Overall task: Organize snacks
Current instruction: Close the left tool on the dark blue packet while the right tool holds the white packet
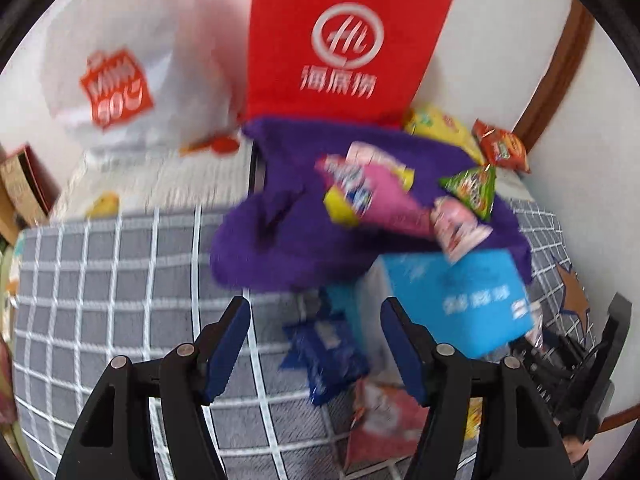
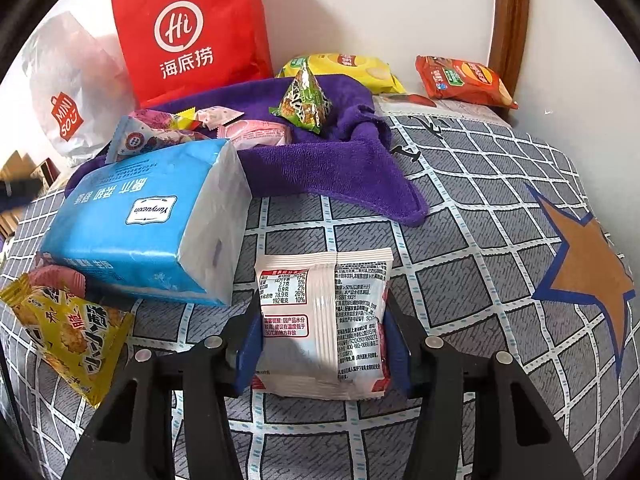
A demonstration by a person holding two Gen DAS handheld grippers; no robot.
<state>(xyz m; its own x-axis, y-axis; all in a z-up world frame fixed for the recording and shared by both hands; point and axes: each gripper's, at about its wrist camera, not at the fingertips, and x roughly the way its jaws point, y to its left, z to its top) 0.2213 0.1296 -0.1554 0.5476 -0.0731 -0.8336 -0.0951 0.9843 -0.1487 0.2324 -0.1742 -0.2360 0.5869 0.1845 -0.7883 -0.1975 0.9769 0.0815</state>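
On the checked bedspread [image 2: 460,208], right claw [image 2: 322,344]: jaws closed on a white snack packet [image 2: 324,320], back label up, its lower half between the blue pads, lying on the cloth. Just left of it, a blue tissue pack [image 2: 148,220] (not a snack) rests over a yellow cracker packet [image 2: 68,328]. Beyond, a purple towel [image 2: 340,160] carries a green triangular packet [image 2: 304,100] and several pink sweets. Against the wall: yellow chip bag [image 2: 348,68], orange chip bag [image 2: 460,80], red paper bag [image 2: 192,32], white shopping bag [image 2: 68,92]. Left claw [image 1: 316,344]: jaws half apart, nothing between the pads, hanging over a blue packet [image 1: 324,356] and a red packet [image 1: 380,416]; view blurred. Judged progress: early, most snacks still scattered, none visibly grouped or bagged.
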